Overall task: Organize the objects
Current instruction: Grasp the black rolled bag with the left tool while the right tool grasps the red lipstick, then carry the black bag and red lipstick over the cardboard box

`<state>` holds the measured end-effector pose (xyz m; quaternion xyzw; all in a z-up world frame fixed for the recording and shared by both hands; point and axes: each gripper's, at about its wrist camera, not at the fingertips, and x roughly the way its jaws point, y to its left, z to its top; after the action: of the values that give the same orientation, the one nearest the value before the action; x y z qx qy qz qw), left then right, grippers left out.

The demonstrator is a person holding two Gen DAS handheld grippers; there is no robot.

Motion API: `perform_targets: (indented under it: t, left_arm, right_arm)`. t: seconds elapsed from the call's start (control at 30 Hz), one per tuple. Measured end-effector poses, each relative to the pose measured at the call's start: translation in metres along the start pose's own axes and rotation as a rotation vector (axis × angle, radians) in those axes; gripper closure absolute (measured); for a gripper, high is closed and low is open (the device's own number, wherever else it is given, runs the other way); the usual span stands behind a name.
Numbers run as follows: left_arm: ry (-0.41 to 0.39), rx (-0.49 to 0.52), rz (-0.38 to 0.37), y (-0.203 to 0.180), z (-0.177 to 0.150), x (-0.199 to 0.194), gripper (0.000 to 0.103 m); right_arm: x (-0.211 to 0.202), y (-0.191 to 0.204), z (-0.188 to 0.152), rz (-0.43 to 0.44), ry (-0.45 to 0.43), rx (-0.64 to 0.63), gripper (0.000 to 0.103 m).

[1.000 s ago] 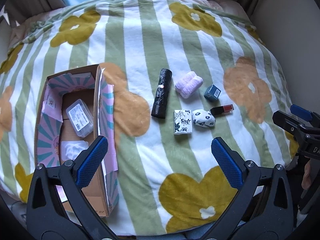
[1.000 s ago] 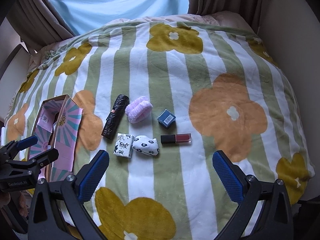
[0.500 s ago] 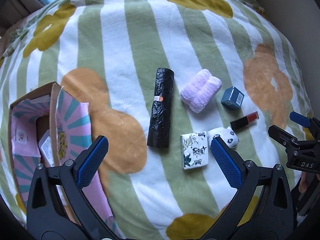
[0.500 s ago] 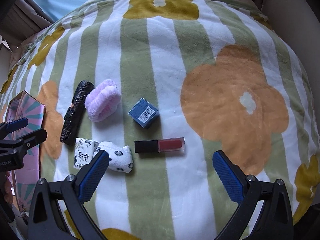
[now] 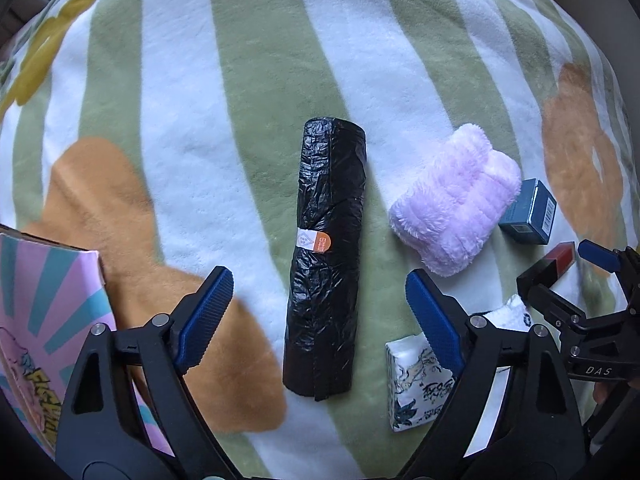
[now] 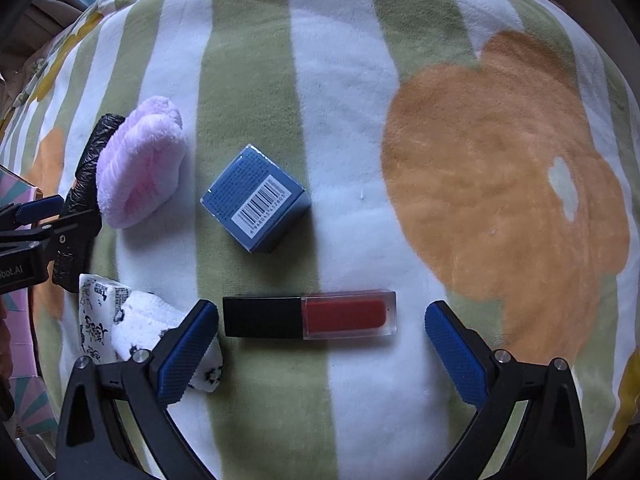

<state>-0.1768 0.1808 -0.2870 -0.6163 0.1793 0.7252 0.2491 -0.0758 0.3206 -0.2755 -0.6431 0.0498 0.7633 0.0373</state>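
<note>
Sorting is judged barely begun: 6 loose items are seen on the green-and-white striped floral fleece blanket [image 6: 352, 80], none gripped. The left gripper [image 5: 316, 312] is spread wide and empty, straddling the lower part of the long black plastic bag roll with an orange sticker [image 5: 326, 248], apparently without contact. The right gripper [image 6: 322, 336] is likewise wide and empty, with the clear red lip-gloss tube with a black cap [image 6: 310, 317] lying crosswise between its fingertips, not pinched. At 12 o'clock of the tube sits the small blue cardboard box with a barcode [image 6: 256, 200]; at 10 o'clock, the fluffy lilac cloth bundle [image 6: 138, 164]; at 9 o'clock, the white black-spotted soft pouch [image 6: 148, 322], touching the white tissue pack with black print [image 6: 96, 312]. The pink-and-teal patterned cardboard box [image 5: 44, 320] is at the left view's 8 o'clock edge, contents unseen. All 6 pickups are judged left.
</note>
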Motion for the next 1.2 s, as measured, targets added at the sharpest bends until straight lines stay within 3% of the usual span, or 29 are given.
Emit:
perform_targets:
  t: [0.13, 0.23, 0.33, 0.4, 0.6, 0.93, 1.2]
  left_arm:
    - [0.025, -0.015, -0.012, 0.004, 0.002, 0.013, 0.027]
    - [0.013, -0.007, -0.011, 0.004, 0.002, 0.015, 0.035]
    - [0.009, 0.011, -0.011, 0.004, 0.004, 0.016, 0.05]
    - [0.008, 0.016, -0.015, 0.005, 0.004, 0.016, 0.059]
    - [-0.001, 0.019, -0.033, 0.007, 0.005, 0.013, 0.073]
    - [-0.02, -0.017, -0.049, 0.018, 0.002, -0.006, 0.075]
    - [-0.07, -0.037, -0.055, 0.023, 0.0, -0.045, 0.075]
  right_arm:
    - [0.005, -0.002, -0.001, -0.011, 0.01, -0.006, 0.001]
    - [0.005, -0.004, -0.003, -0.003, 0.012, 0.001, 0.011]
    - [0.002, -0.004, -0.005, -0.014, 0.007, -0.003, 0.022]
    - [0.0, -0.004, -0.006, -0.021, 0.006, -0.001, 0.023]
    - [-0.005, -0.009, -0.011, -0.02, 0.009, 0.0, 0.023]
    - [-0.028, -0.023, -0.023, -0.027, -0.008, 0.011, 0.023]
    - [-0.078, -0.03, -0.03, -0.034, -0.065, 0.022, 0.023]
